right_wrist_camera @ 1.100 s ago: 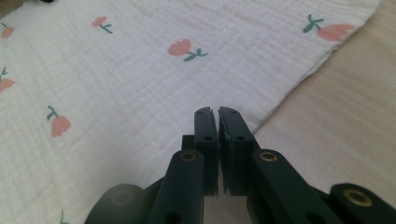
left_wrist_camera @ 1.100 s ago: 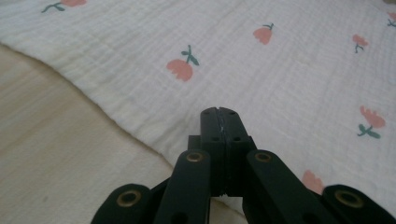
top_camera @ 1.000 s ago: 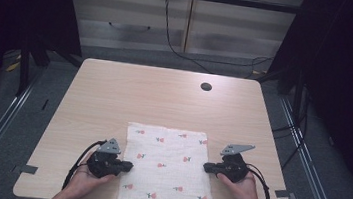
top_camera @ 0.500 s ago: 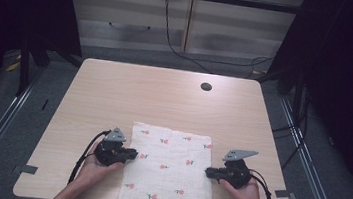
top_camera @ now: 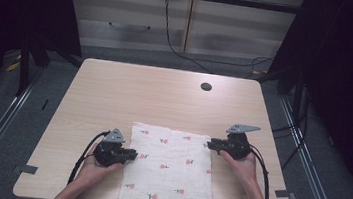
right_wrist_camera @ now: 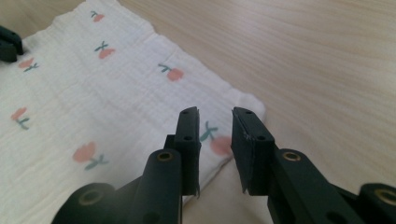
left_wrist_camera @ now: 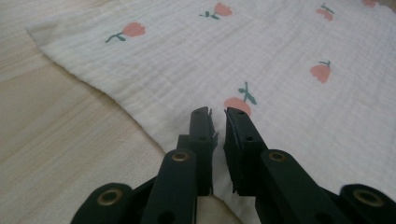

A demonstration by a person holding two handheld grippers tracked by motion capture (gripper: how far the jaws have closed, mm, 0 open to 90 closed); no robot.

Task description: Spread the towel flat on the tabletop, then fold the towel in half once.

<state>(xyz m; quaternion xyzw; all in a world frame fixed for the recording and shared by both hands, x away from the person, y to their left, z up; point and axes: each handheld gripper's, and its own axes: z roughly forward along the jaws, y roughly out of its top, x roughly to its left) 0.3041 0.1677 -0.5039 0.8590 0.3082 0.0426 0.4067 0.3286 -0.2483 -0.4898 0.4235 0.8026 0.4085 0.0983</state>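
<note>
Right claw (top_camera: 212,144) farther up flat floral cloth (top_camera: 169,171)

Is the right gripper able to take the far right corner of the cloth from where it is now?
Probably yes. The right gripper stands just short of the cloth's far right corner, its jaws apart with nothing between them, having just been opening. Only bare table lies around that corner, so nothing blocks the way.

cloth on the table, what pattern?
White cloth printed with small pink tulip-like flowers on green stems; clearest in the left gripper view.
</note>
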